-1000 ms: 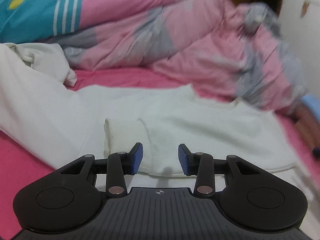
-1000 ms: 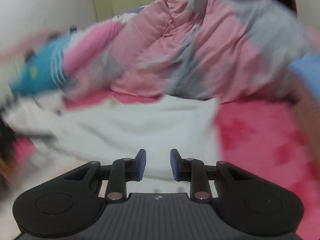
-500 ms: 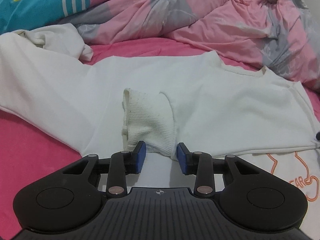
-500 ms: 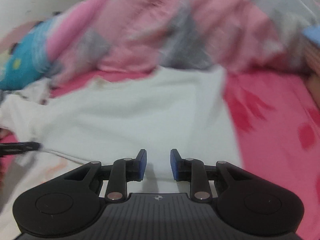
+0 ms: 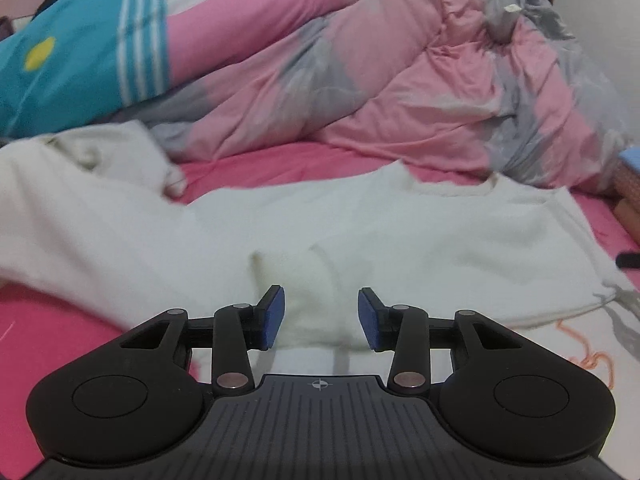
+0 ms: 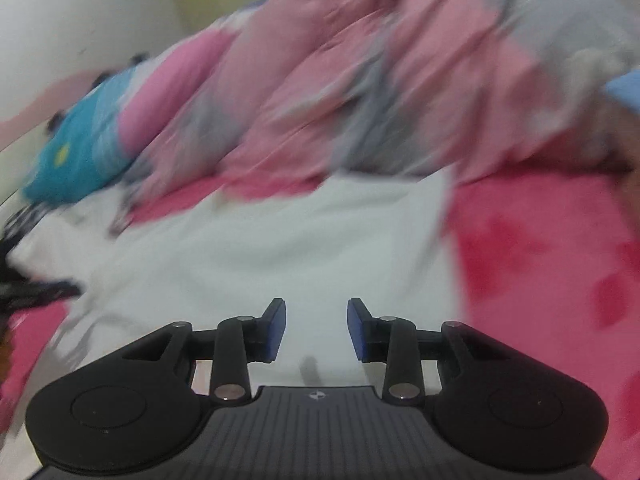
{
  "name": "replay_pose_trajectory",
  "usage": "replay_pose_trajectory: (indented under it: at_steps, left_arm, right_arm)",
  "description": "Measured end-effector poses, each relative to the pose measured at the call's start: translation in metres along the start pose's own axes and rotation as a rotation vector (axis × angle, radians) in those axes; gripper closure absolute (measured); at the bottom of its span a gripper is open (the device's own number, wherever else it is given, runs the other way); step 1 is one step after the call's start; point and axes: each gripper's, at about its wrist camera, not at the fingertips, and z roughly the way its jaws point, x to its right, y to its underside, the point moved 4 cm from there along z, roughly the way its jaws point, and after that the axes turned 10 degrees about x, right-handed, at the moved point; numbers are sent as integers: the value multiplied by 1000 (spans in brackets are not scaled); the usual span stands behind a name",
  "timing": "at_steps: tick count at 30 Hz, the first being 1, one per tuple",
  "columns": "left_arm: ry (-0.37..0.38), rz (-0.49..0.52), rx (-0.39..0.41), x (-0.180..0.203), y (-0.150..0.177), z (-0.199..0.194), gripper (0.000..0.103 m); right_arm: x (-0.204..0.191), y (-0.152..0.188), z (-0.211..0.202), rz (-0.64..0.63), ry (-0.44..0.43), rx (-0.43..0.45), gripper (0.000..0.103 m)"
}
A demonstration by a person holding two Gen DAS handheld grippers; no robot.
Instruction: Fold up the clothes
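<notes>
A white sweater (image 5: 420, 232) lies spread across a pink bedsheet (image 5: 280, 164), its body flat and one sleeve folded in over the front so that the ribbed cuff (image 5: 304, 300) rests near the lower edge. The left gripper (image 5: 320, 318) hangs low over that cuff with its blue pads (image 5: 272, 318) parted, one on either side of the cloth and nothing pinched between them. Behind the sweater, a rumpled pink-and-grey quilt (image 5: 400, 80) is heaped along the far side of the bed, with a teal pillow (image 5: 80, 60) bearing white stripes and a yellow dot at the left. A second pale garment (image 5: 580, 344) with an orange outline printed on it lies partly under the sweater's right edge. The right wrist view is heavily smeared by motion; in it the right gripper (image 6: 316, 330) is likewise spread apart and empty, poised above the white sweater (image 6: 280, 248), whose straight right-hand edge borders the bare pink bedsheet (image 6: 540, 260). The quilt (image 6: 380, 80) and teal pillow (image 6: 76, 152) appear as blurred bands behind. A dark shape (image 6: 36, 294) at the left edge of that view is too blurred to make out.
</notes>
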Motion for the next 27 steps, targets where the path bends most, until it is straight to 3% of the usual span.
replay_pose_trajectory:
  at_steps: [2, 7, 15, 17, 21, 27]
  left_arm:
    - [23, 0, -9, 17, -7, 10, 63]
    - [129, -25, -58, 67, -26, 44, 63]
    - [400, -83, -93, 172, -68, 121, 63]
    - [459, -115, -131, 201, -73, 150, 63]
    - [521, -106, -210, 253, -73, 196, 62]
    - [531, -57, -213, 298, -70, 225, 62]
  right_arm:
    - [31, -14, 3, 71, 30, 28, 67]
    - [109, -25, 40, 392, -77, 36, 66]
    - [166, 4, 90, 663, -274, 92, 68]
    - [167, 5, 88, 639, -320, 89, 67]
    - [168, 4, 78, 555, -320, 99, 67]
    - [183, 7, 75, 609, -301, 113, 72]
